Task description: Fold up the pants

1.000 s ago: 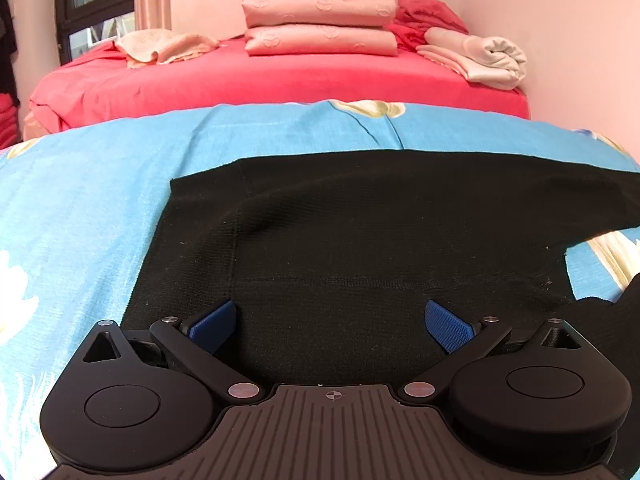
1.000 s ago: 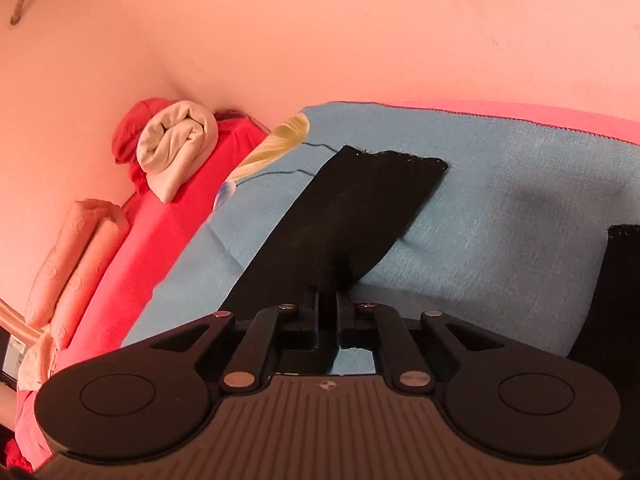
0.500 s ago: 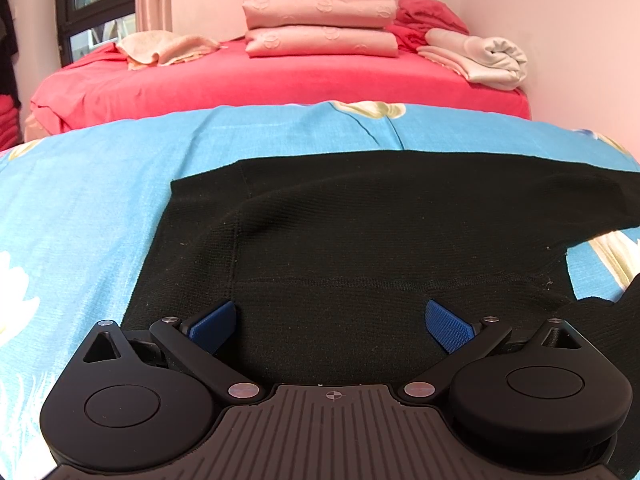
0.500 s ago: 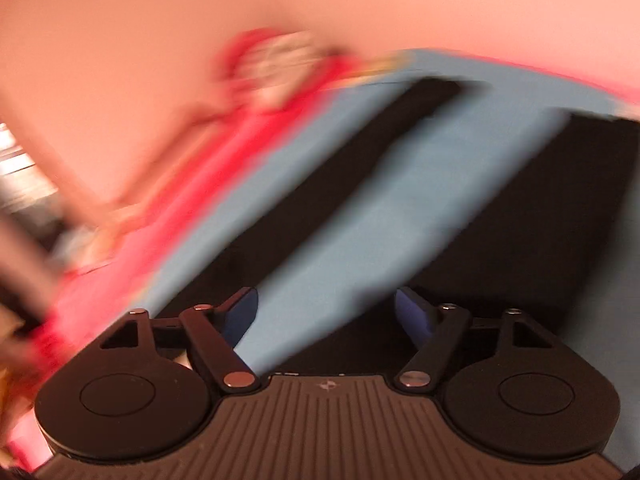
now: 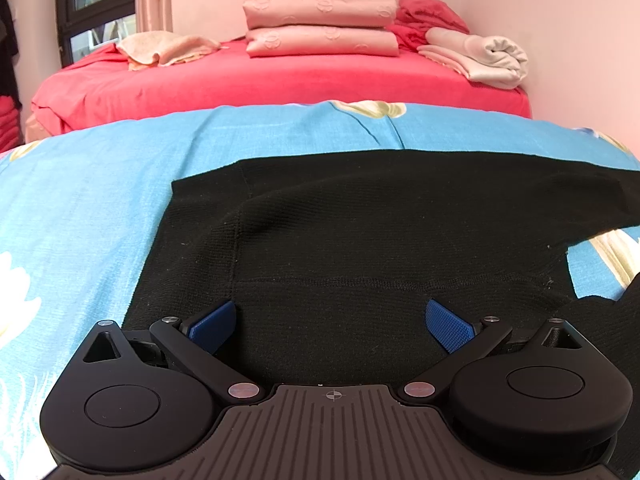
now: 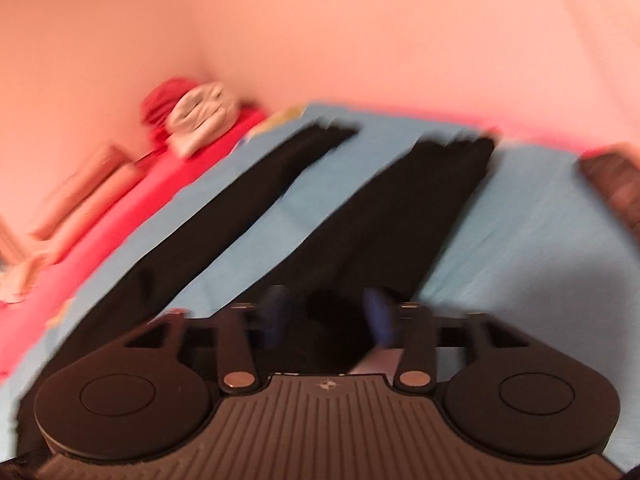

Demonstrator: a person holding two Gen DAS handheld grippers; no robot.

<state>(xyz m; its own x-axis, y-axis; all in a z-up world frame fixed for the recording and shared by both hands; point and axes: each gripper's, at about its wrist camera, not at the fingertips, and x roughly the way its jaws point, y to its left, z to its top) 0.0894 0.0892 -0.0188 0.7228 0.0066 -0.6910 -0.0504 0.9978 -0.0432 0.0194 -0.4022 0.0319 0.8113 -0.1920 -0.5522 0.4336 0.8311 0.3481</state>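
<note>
Black knit pants [image 5: 360,240] lie flat on a blue flowered sheet [image 5: 100,208]. In the left wrist view I see the waist end, with my left gripper [image 5: 332,324] open over it, blue pads [image 5: 450,330] wide apart. The right wrist view is blurred. It shows both pant legs [image 6: 400,216] stretching away side by side, the far leg [image 6: 248,208] to the left. My right gripper [image 6: 326,316] hovers over the near leg, its blue pads [image 6: 378,316] partly apart with nothing between them.
A red bed [image 5: 260,80] lies beyond the blue sheet, with folded pink bedding [image 5: 320,26], a rolled cream blanket [image 5: 484,56] and a peach towel [image 5: 160,46]. A pink wall [image 6: 360,40] runs along the far side. A window [image 5: 100,4] is at the far left.
My right gripper let go of the far pant leg, opened, and swung right over the near leg, its jaws now narrower. The left gripper has not moved.
</note>
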